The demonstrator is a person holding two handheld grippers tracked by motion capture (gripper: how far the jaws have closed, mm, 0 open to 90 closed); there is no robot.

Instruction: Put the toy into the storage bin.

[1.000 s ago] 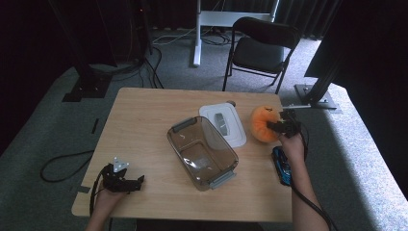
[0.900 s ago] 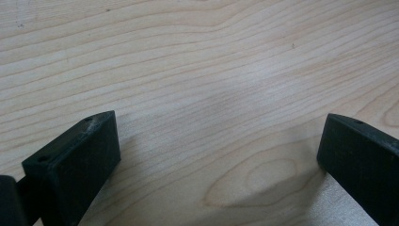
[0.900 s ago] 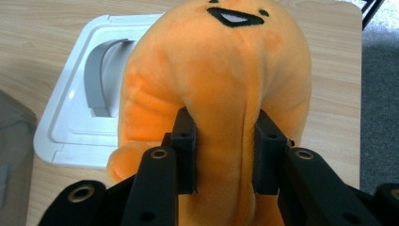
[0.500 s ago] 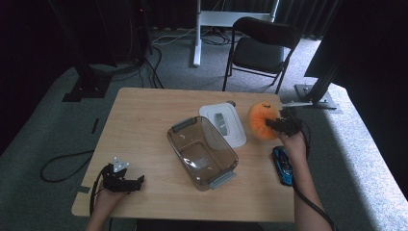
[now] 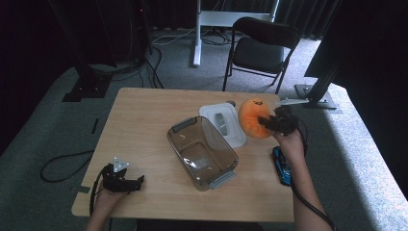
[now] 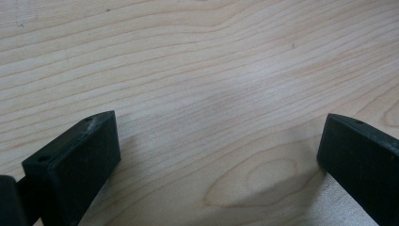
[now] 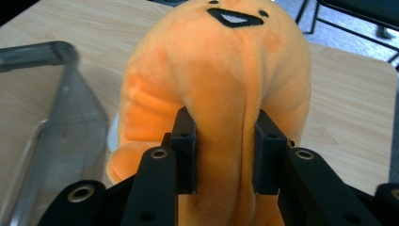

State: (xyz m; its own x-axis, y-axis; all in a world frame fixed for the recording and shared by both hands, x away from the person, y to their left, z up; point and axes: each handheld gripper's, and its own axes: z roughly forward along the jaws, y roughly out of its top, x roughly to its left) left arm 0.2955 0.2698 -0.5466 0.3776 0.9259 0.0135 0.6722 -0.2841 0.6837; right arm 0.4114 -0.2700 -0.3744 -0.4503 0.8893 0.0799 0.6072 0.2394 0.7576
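An orange plush toy (image 5: 252, 118) with a black stitched mouth hangs just above the table's right side, beside the white lid (image 5: 222, 124). My right gripper (image 5: 267, 123) is shut on it; in the right gripper view both pads pinch a fold of the plush toy (image 7: 226, 94), with my right gripper (image 7: 226, 155) pointing toward its face. A clear grey container (image 5: 202, 151) with grey end latches lies open at the table's middle. At the front left corner my left gripper (image 5: 137, 182) rests low over bare wood, and my left gripper (image 6: 219, 155) stands open with nothing between its jaws.
A blue object (image 5: 282, 166) lies on the table near the right forearm. The wooden table (image 5: 144, 120) has bare wood at its left half. Behind it stand a black chair (image 5: 260, 48) and a white desk leg (image 5: 197, 33); cables trail on the grey floor.
The right gripper has lifted the plush toy and carried it slightly left, toward the white lid and container. The left gripper has stayed put.
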